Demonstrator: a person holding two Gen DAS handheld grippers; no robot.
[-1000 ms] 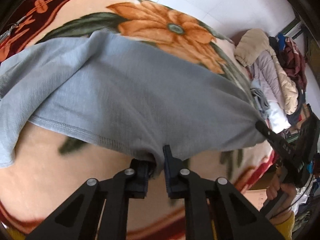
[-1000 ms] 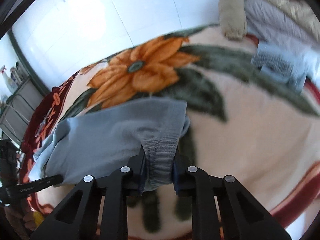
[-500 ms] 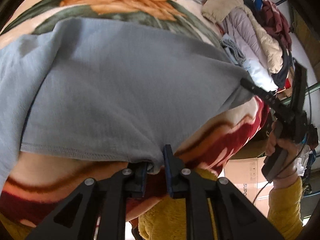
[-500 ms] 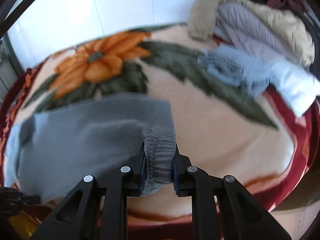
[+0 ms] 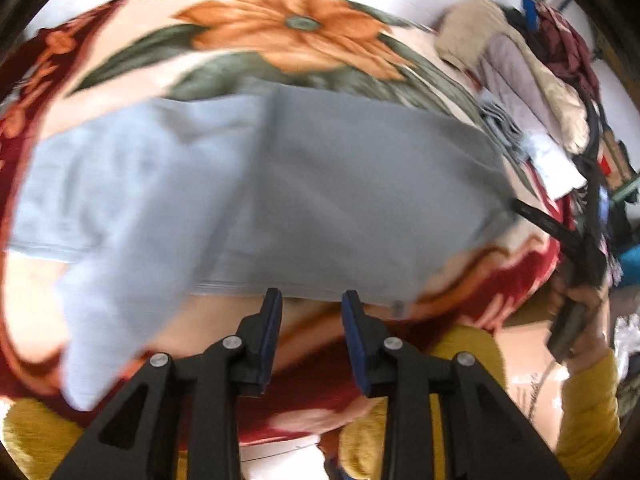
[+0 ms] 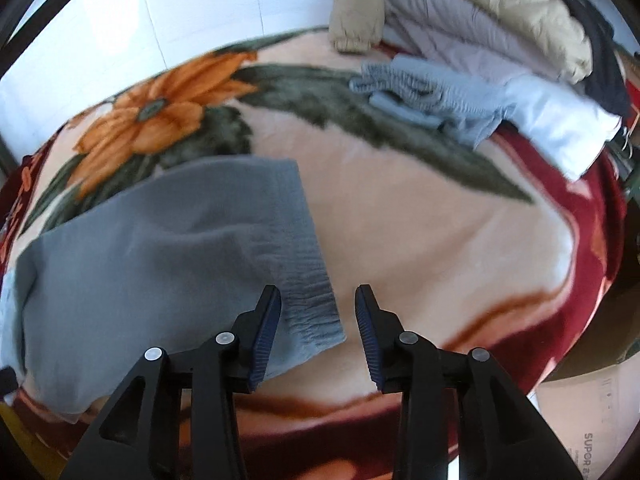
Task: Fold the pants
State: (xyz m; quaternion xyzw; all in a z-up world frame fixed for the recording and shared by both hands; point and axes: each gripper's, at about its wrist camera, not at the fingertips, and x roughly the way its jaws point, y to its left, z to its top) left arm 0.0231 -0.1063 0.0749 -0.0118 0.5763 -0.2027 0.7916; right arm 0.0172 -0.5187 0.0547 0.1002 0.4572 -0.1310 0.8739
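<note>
from my left tongs (image 5: 311, 304), jaws parting with nothing between them, the grey pants (image 5: 304, 200) lay folded on the floral blanket (image 5: 288, 28), white tiles behind and a heap of clothes (image 5: 532, 80) at right. from my right tongs (image 6: 318, 300), also parting, the ribbed waistband (image 6: 308, 280) sat loose between the pads.

One pair of grey pants (image 6: 160, 252) lies on one flowered blanket (image 6: 420, 240), which shows one large orange flower (image 6: 160, 108). Two grippers are in view, the left (image 5: 311, 300) and the right (image 6: 318, 296), each with two fingers (image 6: 268, 320). At the far edge sits one heap of clothes (image 6: 480, 28), its pieces too tangled to count. One cardboard box (image 6: 592, 420) stands beside the bed. One yellow sleeve (image 5: 588, 408) shows.
</note>
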